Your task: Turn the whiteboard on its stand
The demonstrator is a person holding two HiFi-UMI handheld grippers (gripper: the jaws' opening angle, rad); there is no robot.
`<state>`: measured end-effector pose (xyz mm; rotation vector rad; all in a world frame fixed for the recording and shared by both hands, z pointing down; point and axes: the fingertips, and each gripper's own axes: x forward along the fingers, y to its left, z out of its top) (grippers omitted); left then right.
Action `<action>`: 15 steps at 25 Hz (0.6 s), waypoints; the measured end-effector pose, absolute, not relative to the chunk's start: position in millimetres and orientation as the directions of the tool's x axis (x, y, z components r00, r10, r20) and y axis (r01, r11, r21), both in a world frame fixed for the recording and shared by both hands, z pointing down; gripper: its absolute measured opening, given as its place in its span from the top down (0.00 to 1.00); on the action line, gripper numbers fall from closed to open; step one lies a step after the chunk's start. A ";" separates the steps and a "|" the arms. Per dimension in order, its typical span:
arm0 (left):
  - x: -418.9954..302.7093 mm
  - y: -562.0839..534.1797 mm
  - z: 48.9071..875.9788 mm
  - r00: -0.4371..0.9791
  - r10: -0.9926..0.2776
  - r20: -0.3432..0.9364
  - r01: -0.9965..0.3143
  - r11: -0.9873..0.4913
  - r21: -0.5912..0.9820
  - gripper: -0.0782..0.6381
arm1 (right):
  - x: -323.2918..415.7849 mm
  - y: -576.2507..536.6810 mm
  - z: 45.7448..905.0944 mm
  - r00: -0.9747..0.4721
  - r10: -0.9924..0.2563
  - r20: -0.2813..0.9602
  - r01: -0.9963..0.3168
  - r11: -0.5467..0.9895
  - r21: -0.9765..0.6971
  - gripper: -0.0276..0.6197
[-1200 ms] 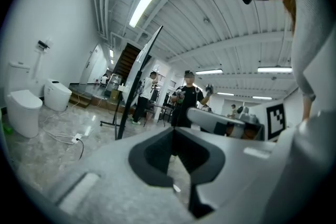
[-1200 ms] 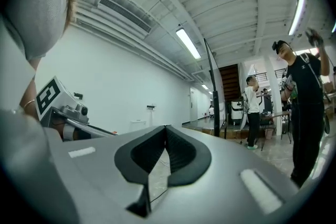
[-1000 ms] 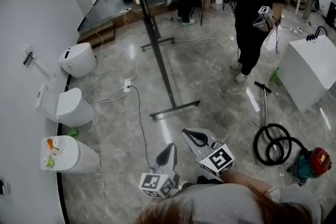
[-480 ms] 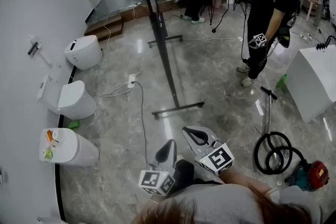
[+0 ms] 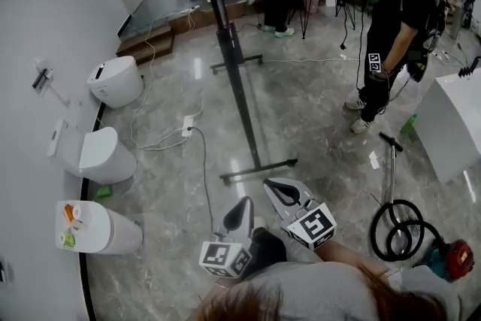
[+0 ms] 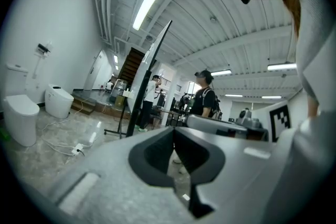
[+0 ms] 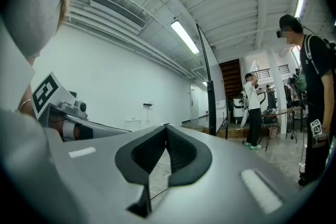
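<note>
The whiteboard stand [image 5: 239, 98] now sits nearer than before, and the person in black [image 5: 397, 26] is farther right. The left gripper [image 5: 246, 202] and right gripper [image 5: 273, 187] are both closed, empty.

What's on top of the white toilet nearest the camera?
On the toilet, at its wall end, sit a small orange thing and a small green one, too small to name. Its closed lid covers whatever is inside the bowl.
</note>
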<state>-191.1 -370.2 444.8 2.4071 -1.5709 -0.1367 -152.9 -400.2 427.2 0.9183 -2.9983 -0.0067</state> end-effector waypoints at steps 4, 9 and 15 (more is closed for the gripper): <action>-207.0 -418.5 443.9 0.427 -0.902 0.065 -0.879 -0.397 0.264 0.90 | -169.1 -446.1 426.9 -0.817 -0.576 0.005 -0.576 0.817 0.002 0.96; -228.8 -477.5 440.4 0.452 -0.889 0.074 -0.869 -0.419 0.264 0.90 | -190.7 -503.8 426.1 -0.801 -0.599 0.012 -0.599 0.801 -0.012 0.96; -253.0 -541.2 437.2 0.482 -0.873 0.079 -0.854 -0.447 0.266 0.90 | -215.2 -565.4 427.0 -0.776 -0.631 0.008 -0.631 0.776 -0.023 0.96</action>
